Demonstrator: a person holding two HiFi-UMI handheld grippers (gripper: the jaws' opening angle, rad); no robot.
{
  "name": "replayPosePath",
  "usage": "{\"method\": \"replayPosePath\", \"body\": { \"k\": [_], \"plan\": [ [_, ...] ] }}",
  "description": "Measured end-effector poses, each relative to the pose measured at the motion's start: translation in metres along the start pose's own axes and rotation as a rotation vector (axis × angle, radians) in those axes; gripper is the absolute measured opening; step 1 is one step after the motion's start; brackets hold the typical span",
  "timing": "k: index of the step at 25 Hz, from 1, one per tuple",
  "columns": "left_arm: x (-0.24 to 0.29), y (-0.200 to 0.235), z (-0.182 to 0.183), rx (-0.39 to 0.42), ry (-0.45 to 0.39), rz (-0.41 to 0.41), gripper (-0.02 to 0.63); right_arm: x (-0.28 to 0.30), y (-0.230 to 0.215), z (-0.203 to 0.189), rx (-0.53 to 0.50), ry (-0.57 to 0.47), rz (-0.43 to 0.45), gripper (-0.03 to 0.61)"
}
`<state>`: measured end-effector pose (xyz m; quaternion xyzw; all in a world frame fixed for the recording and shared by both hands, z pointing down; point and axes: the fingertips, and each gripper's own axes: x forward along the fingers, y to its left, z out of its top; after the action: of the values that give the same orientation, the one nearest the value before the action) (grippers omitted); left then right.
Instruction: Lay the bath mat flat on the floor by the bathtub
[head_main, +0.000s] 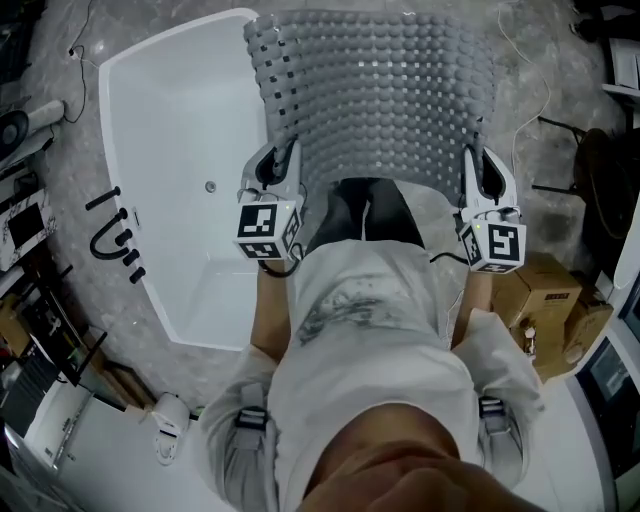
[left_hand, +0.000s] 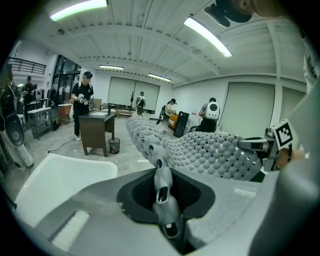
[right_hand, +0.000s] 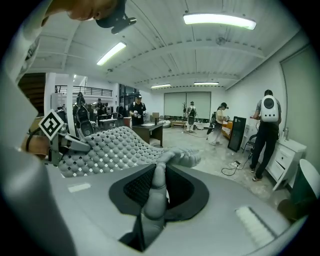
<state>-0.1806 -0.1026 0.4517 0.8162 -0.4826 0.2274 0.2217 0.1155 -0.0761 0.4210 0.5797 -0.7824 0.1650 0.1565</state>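
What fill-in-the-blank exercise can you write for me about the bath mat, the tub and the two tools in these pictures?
1. The left tool and the right tool are both shut on the near edge of the ___-coloured bath mat.
2. In the head view, the white ___ lies to the left of the mat.
3. The cardboard boxes stand near the ___ edge of the head view.

Missing words: grey; bathtub; right.
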Motion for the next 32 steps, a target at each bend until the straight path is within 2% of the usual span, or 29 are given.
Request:
{"method": "replayPosePath", "body": {
  "k": [5,7,10,13,15,17,23,28,32],
  "plan": [
    [0.008,-0.008,-0.011,0.018,0.013,-0.009,0.057,-0.001,-0.004,-0.018,-0.001,0.01,-0.006,0.058],
    [0.0,-0.007,-0.012,0.009,0.008,-0.011,0.057,-0.005,0.002,-0.013,-0.012,0.012,-0.009,0.058],
    [-0.02,-0.02,0.001,-0.007,0.002,-0.023,0.057,-0.031,0.001,0.009,-0.036,0.02,-0.022,0.058],
    [-0.067,-0.041,0.027,-0.008,0.006,-0.043,0.057,-0.082,0.011,0.044,-0.052,0.042,-0.033,0.058],
    [-0.106,-0.04,0.047,-0.015,0.006,-0.049,0.057,-0.108,0.031,0.075,-0.066,0.061,-0.037,0.058],
    [-0.122,-0.033,0.052,-0.029,0.013,-0.055,0.057,-0.115,0.045,0.089,-0.07,0.079,-0.042,0.058],
    [-0.048,-0.012,0.019,-0.054,0.05,-0.045,0.057,-0.051,0.021,0.049,-0.069,0.108,-0.032,0.058],
    [-0.06,-0.017,0.036,-0.038,0.044,-0.019,0.057,-0.065,0.016,0.064,-0.082,0.094,-0.016,0.058],
    [-0.047,-0.008,0.022,-0.036,0.045,-0.001,0.057,-0.054,0.017,0.049,-0.093,0.091,-0.01,0.058]
  ]
}}
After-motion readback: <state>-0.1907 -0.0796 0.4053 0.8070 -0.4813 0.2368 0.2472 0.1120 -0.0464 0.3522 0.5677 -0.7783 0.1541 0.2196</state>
